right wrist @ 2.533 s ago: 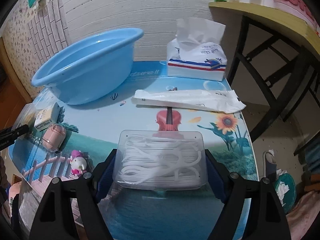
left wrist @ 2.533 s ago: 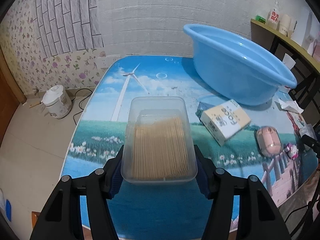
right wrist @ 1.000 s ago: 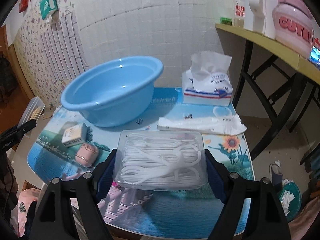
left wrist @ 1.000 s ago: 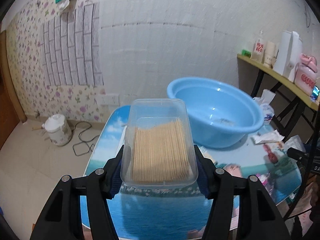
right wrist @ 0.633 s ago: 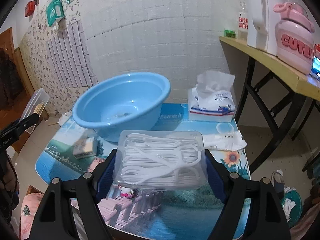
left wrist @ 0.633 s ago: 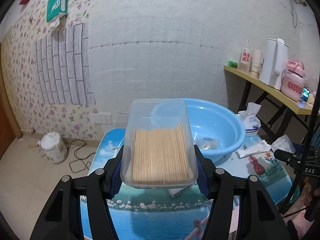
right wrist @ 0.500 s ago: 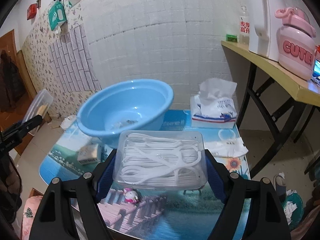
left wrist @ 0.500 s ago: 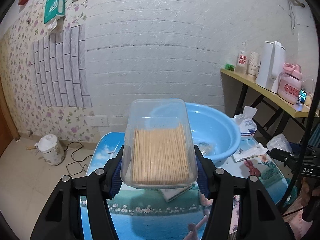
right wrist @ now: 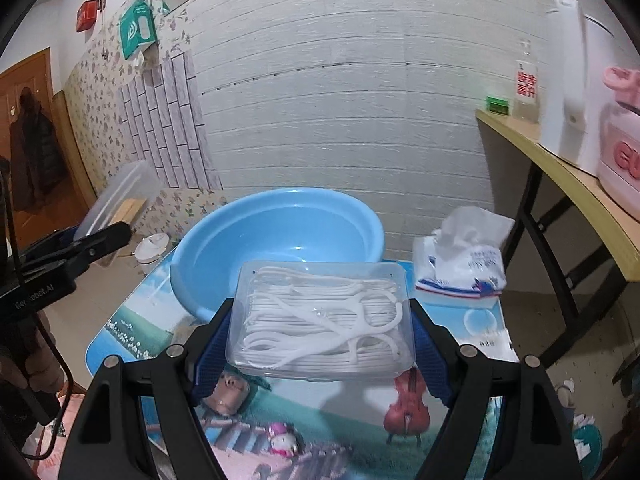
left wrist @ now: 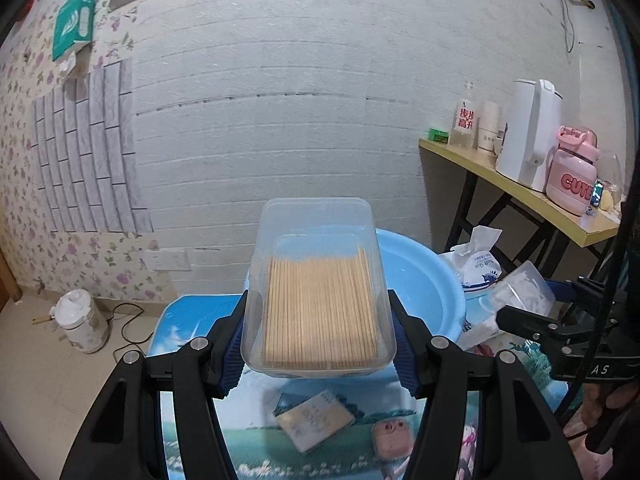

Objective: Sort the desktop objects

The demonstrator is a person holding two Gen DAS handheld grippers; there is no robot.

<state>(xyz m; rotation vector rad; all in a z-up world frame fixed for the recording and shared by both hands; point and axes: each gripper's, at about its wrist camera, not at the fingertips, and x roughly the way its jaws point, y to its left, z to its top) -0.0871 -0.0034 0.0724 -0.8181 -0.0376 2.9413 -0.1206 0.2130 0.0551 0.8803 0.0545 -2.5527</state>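
My left gripper (left wrist: 318, 340) is shut on a clear toothpick box (left wrist: 320, 300) full of wooden sticks, held in the air above the table's near side, in front of the blue basin (left wrist: 420, 280). My right gripper (right wrist: 320, 340) is shut on a clear floss-pick box (right wrist: 324, 320), also lifted, with the blue basin (right wrist: 280, 232) just beyond it. The basin looks empty. Each gripper shows at the edge of the other's view: the right one (left wrist: 532, 308) with its box, the left one (right wrist: 108, 216) with its box.
On the picture-print table (left wrist: 188, 320) lie a small card box (left wrist: 316, 420), a pink case (left wrist: 390, 438) and a small doll (right wrist: 282, 442). A tissue pack (right wrist: 464, 260) and a white wrapper (right wrist: 492, 344) sit at the back right. A yellow shelf (right wrist: 560, 168) with a kettle stands to the right.
Both grippers have risen and tilted up with their boxes still held, so more wall shows. The basin has slid behind the boxes and the table has dropped lower in both views.
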